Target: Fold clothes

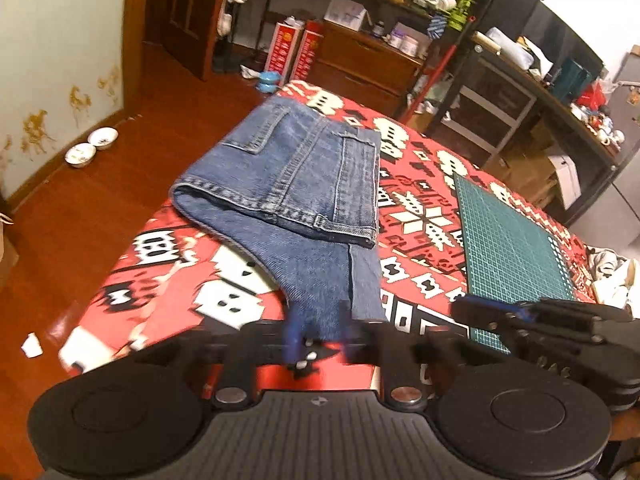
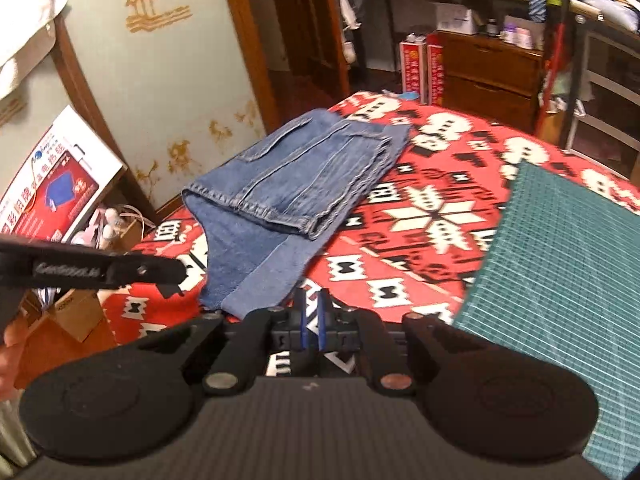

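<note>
we see the jeans (image 1: 304, 184) lying folded on the counter (image 1: 424, 200), which is covered in a red cloth with black and white patterns. in the left wrist view they fill the middle of the frame, waistband and pockets on top, with a lower layer running down toward the bottom centre. our left gripper (image 1: 320, 336) sits at the bottom centre, and the near end of that lower layer lies right at its fingers (image 1: 294, 332). the fingers are blurred, with a gap between them, and the denim edge seems to lie in that gap; we cannot tell whether they are pinching the cloth or only standing around it.

in the right wrist view the jeans (image 2: 296, 184) lie in the centre and left of centre, and their near end stops just to the upper left of our right gripper (image 2: 312, 320). its blue-edged fingers (image 2: 303, 324) stand close together, nearly parallel, with only a thin slit between them and nothing in it; they are beside the denim, not touching it. the other gripper's black body shows at the left edge of this frame. a green mat (image 2: 560, 264) lies on the counter at the right, apart from the jeans.
</note>
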